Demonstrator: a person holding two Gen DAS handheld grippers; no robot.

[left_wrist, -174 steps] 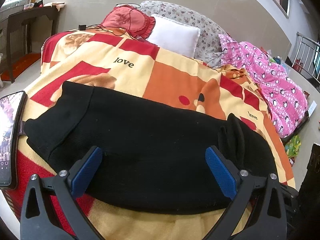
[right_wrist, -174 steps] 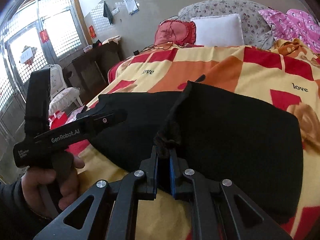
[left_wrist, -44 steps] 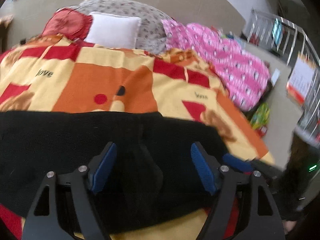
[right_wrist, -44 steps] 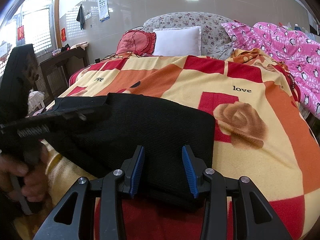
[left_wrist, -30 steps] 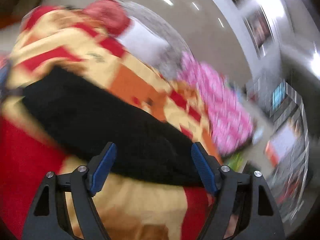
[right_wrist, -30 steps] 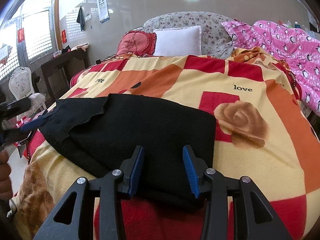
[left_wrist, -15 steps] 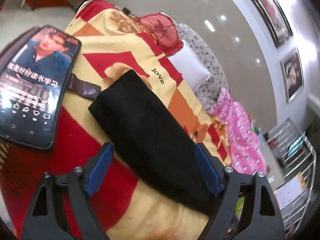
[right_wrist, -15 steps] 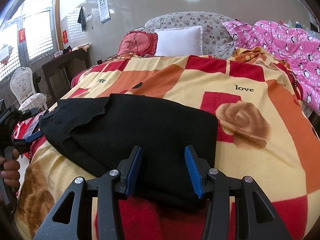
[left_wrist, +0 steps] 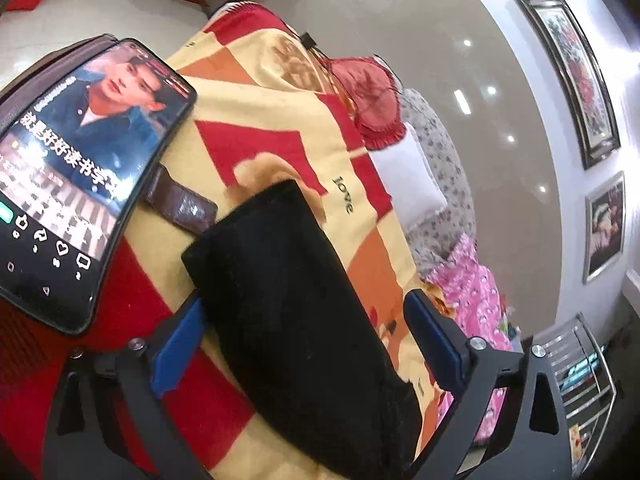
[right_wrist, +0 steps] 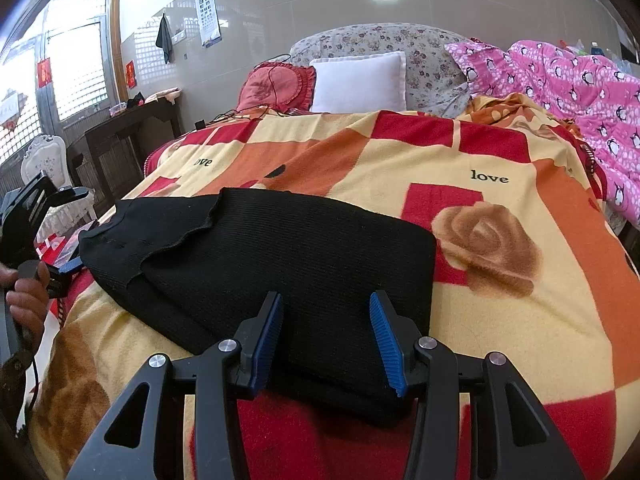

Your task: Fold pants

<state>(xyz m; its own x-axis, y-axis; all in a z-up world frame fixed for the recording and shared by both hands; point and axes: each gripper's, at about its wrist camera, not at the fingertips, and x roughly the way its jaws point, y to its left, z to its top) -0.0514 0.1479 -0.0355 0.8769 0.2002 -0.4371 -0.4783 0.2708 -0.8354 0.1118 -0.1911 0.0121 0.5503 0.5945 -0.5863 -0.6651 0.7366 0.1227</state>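
Pants (right_wrist: 288, 264) — black, ribbed (folded flat) — lie on blanket (right_wrist: 500, 320).

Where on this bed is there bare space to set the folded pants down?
Free: the blanket right of the black pants, out to the pink quilt, and the stretch between the pants and the white pillow. Crowded: the pants' left end, by the phone and left gripper.
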